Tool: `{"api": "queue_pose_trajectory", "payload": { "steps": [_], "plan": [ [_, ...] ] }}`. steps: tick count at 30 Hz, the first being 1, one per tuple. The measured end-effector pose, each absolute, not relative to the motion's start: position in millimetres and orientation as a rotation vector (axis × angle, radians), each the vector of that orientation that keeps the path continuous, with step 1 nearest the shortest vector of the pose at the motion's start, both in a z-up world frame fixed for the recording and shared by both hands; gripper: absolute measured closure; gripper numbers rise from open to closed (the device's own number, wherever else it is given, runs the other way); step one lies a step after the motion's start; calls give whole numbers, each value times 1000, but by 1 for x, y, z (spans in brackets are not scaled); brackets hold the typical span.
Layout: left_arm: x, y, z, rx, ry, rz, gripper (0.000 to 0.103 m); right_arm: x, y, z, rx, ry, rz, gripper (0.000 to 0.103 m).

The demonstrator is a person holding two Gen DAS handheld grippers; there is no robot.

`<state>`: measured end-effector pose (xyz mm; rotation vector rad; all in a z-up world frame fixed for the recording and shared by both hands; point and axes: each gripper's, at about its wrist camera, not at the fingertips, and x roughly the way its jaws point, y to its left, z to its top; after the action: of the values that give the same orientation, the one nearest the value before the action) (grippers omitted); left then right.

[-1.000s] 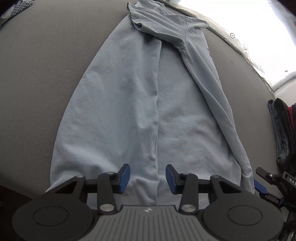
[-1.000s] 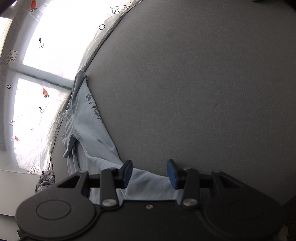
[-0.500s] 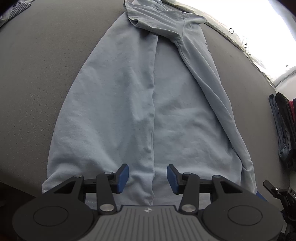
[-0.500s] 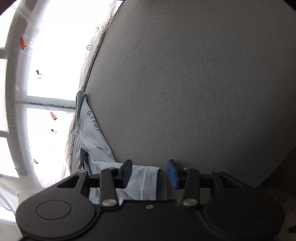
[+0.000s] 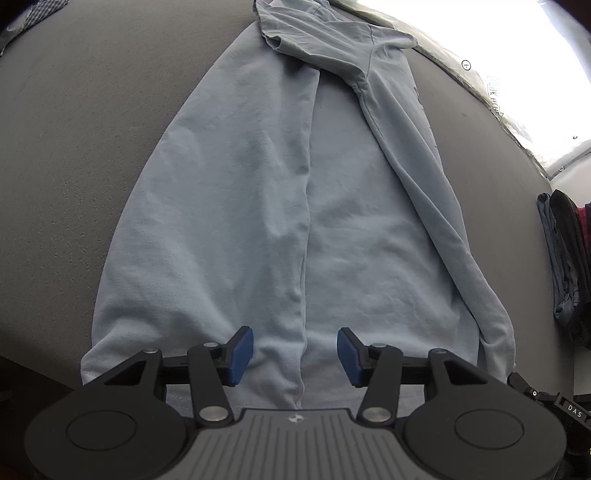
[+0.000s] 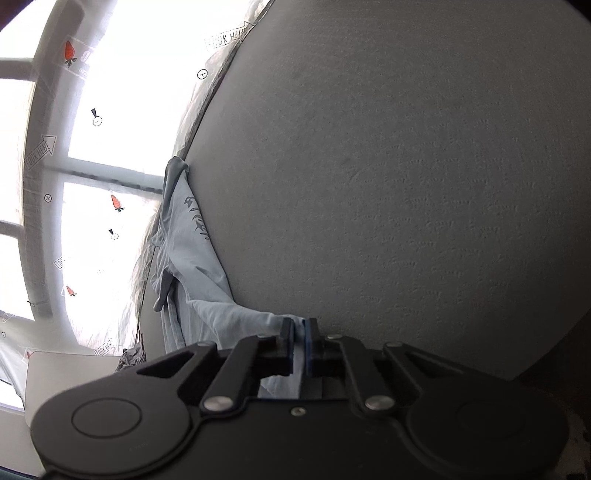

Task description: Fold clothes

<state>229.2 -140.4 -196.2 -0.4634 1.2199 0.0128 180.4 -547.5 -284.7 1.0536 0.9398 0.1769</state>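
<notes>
A light blue T-shirt (image 5: 258, 206) lies lengthwise on the grey table (image 5: 74, 147), its sides folded inward and a sleeve folded over at the far end. My left gripper (image 5: 295, 354) is open, its blue pads either side of the central fold line, just above the near hem. My right gripper (image 6: 300, 343) is shut on the shirt's near right hem corner (image 6: 258, 317); the shirt (image 6: 192, 258) stretches away to the left in that view. The right gripper's body (image 5: 546, 398) shows at the lower right edge of the left wrist view.
Dark clothes (image 5: 565, 266) are piled at the table's right edge. Checked cloth (image 5: 33, 14) lies at the far left corner. A bright window (image 6: 92, 147) with stickers stands beyond the table. The table edge (image 5: 37, 365) is close on the near left.
My right gripper has shut on the shirt's hem corner, which lay between its open fingers before. The left gripper has stayed open over the near hem, shifting slightly.
</notes>
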Motion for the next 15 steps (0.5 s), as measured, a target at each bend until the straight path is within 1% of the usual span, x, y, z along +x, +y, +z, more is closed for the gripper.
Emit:
{"api": "queue_pose_trajectory", "payload": {
  "steps": [8, 15],
  "plan": [
    [231, -138, -193, -400, 1250, -69, 51, 167, -526, -265, 1044, 842, 291, 98],
    [208, -117, -182, -378, 1246, -108, 51, 154, -488, -259, 1026, 867, 358, 98]
  ]
}}
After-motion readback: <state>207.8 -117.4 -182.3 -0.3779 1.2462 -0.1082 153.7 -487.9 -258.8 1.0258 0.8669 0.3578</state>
